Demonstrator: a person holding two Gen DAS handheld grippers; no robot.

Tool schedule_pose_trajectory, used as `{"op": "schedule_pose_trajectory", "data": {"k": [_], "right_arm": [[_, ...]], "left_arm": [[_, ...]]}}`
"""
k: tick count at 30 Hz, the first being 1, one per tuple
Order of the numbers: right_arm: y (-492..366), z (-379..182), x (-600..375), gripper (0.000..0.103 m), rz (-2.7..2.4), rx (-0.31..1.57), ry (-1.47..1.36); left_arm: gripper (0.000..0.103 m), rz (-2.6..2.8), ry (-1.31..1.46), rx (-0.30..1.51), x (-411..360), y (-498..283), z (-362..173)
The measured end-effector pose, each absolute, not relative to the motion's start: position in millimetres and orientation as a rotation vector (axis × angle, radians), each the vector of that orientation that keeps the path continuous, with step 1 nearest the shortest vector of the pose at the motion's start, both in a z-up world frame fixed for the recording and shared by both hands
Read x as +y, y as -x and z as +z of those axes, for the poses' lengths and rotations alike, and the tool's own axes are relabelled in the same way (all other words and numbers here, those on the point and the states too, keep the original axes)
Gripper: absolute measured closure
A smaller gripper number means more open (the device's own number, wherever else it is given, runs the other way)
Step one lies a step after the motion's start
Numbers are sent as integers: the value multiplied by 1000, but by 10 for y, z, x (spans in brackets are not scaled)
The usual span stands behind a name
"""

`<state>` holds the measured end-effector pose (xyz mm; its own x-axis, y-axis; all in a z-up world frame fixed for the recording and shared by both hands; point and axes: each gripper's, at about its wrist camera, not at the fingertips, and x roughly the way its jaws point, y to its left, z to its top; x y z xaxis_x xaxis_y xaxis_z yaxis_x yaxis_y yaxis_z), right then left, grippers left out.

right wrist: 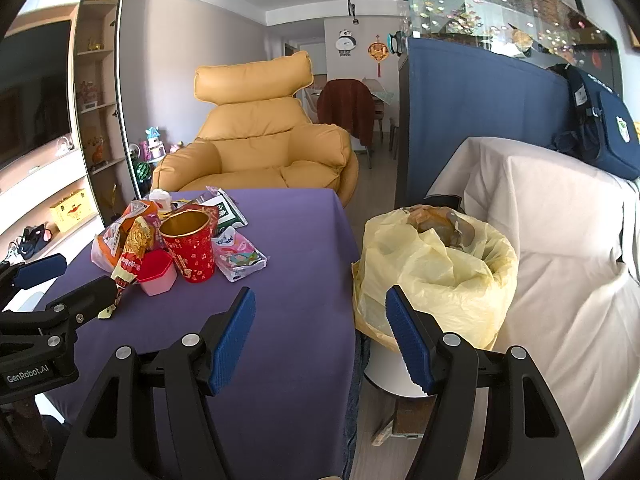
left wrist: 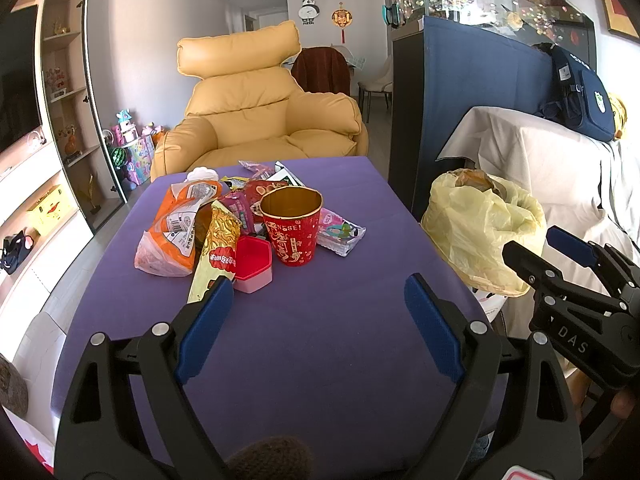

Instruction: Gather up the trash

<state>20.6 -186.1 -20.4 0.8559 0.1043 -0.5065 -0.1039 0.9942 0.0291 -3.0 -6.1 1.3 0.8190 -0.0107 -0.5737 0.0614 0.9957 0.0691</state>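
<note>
Step in hand: we judge the collecting has not begun; nothing is held and the pile looks untouched.
Left gripper (left wrist: pixel 318 316): we hold it with fingers spread wide and empty, low over bare purple tablecloth (left wrist: pixel 320 360), short of the pile.
Right gripper (right wrist: pixel 320 336): also spread and empty, straddling the table's right edge, near the bin.
Trash: a heap at the table's far left: red paper cup (left wrist: pixel 292 226) upright, pink box (left wrist: pixel 253 264) touching it, orange bag (left wrist: pixel 176 232), gold noodle wrapper (left wrist: pixel 216 248).
Bin: yellow-lined trash bin (right wrist: pixel 436 268) stands just beside the right table edge, mouth open, already partly filled.
Next move: we reach the left gripper forward and close on the nearest piece, likely the pink box or the cup.
Room: open cloth between us and the pile; the covered sofa (right wrist: pixel 560 240) crowds the bin's far side.
</note>
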Motion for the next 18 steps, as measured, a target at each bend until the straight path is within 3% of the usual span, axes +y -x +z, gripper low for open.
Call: {"op": "schedule_pose_trajectory", "data": {"k": [11,18], "right_arm": [[-257,-222,-1867,39,105,539,-4],[-559,-329,-1750,39,95,559,59]], "left_arm": [[20,-41,-67,612,-38,-3,19],[20,-40,-87,674,158,-479,-136]]}}
